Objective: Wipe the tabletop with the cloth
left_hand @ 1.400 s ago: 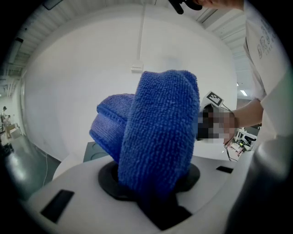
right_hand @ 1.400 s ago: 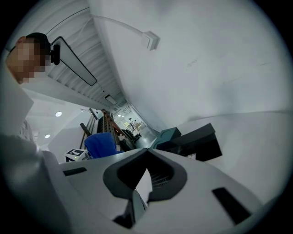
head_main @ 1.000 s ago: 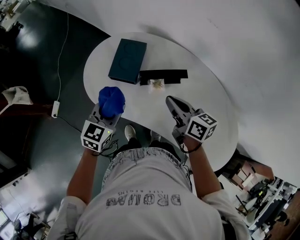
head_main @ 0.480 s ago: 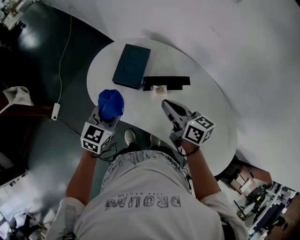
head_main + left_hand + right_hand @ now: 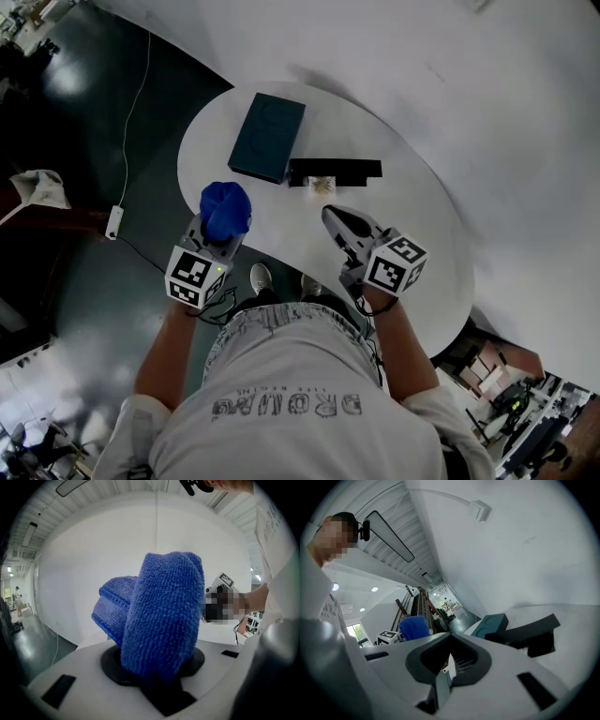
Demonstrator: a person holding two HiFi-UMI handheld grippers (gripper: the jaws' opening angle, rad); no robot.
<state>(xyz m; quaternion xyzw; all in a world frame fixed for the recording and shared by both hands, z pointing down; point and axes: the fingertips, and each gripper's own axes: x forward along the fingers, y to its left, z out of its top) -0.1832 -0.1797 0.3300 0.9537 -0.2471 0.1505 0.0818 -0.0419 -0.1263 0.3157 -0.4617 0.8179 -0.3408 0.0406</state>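
A bunched blue cloth (image 5: 225, 208) is held over the near left edge of the white tabletop (image 5: 403, 202). My left gripper (image 5: 221, 228) is shut on the cloth. In the left gripper view the cloth (image 5: 161, 620) fills the space above the left gripper (image 5: 157, 679) and hides its fingertips. Whether the cloth touches the table cannot be told. My right gripper (image 5: 336, 220) hovers over the table's near middle, shut and with nothing in it. The right gripper view shows that gripper (image 5: 449, 663) with its jaws together, and the cloth (image 5: 414, 627) off to the left.
A dark teal box (image 5: 268, 137) lies at the table's far left. A black bar (image 5: 336, 171) lies beside it, with a small pale item (image 5: 322, 186) at its near side. A white cable (image 5: 131, 112) and plug block run along the dark floor on the left.
Both grippers have drawn slightly back toward the near table edge, away from the box. The cloth stays gripped in the left gripper. The right gripper stays shut.
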